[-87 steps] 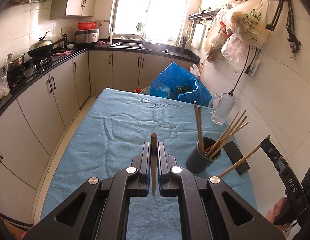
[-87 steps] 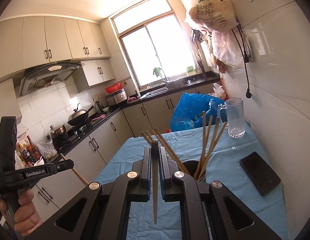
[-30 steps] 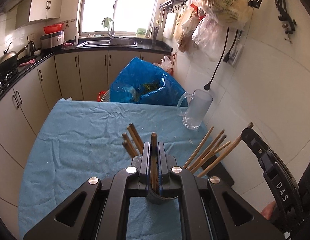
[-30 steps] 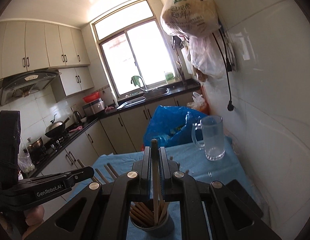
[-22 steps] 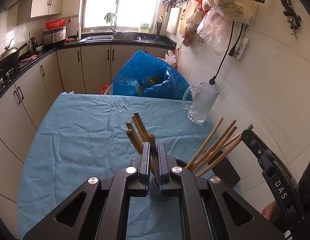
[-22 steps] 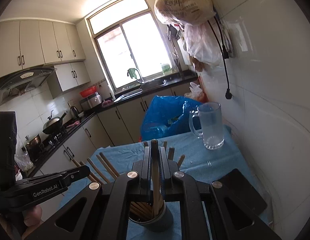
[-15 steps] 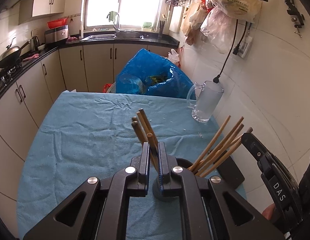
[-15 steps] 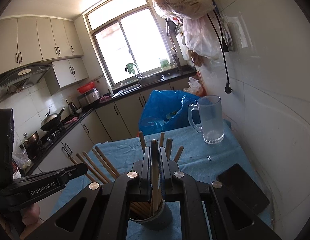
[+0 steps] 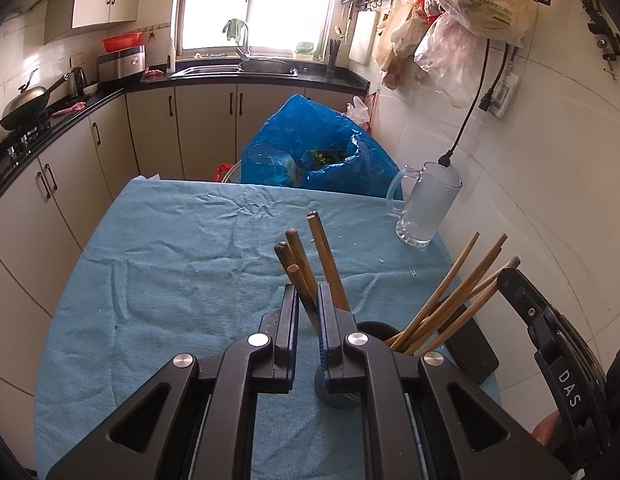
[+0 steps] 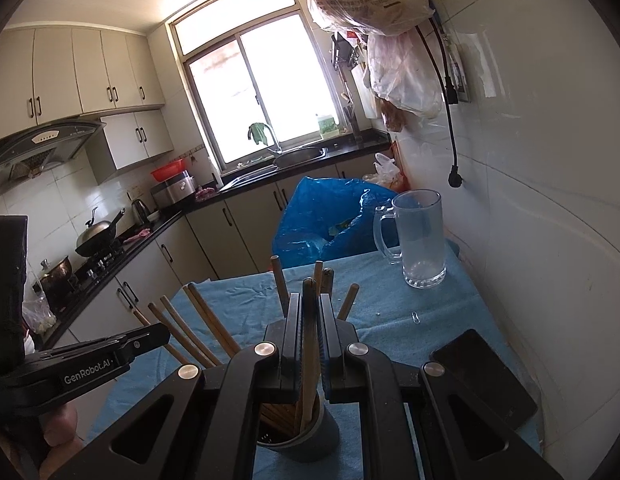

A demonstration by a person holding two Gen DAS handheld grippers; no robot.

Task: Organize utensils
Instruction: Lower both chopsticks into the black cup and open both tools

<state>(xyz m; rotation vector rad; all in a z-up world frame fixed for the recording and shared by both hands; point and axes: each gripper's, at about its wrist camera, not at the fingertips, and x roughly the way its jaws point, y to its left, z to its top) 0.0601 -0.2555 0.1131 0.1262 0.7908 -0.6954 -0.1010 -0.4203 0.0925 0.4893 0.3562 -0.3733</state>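
A dark grey holder cup (image 10: 306, 446) stands on the blue cloth and holds several wooden chopsticks (image 9: 446, 296). My left gripper (image 9: 308, 308) is just above the cup (image 9: 338, 396); its jaws stand a little apart and a chopstick (image 9: 300, 280) leans loose between them, down into the cup. My right gripper (image 10: 310, 312) is over the cup too, with a chopstick (image 10: 309, 344) between its jaws, tip in the cup; a small gap shows on each side. The right gripper shows at the right edge of the left wrist view (image 9: 550, 344).
A glass mug (image 9: 424, 208) stands at the far right of the table by the wall. A black phone (image 10: 484, 376) lies right of the cup. A blue plastic bag (image 9: 314, 160) sits beyond the table's far edge. Kitchen cabinets run along the left.
Both grippers came over the cup and lowered their chopsticks into it. The left jaws have opened and its chopstick now leans free; the right jaws have loosened slightly.
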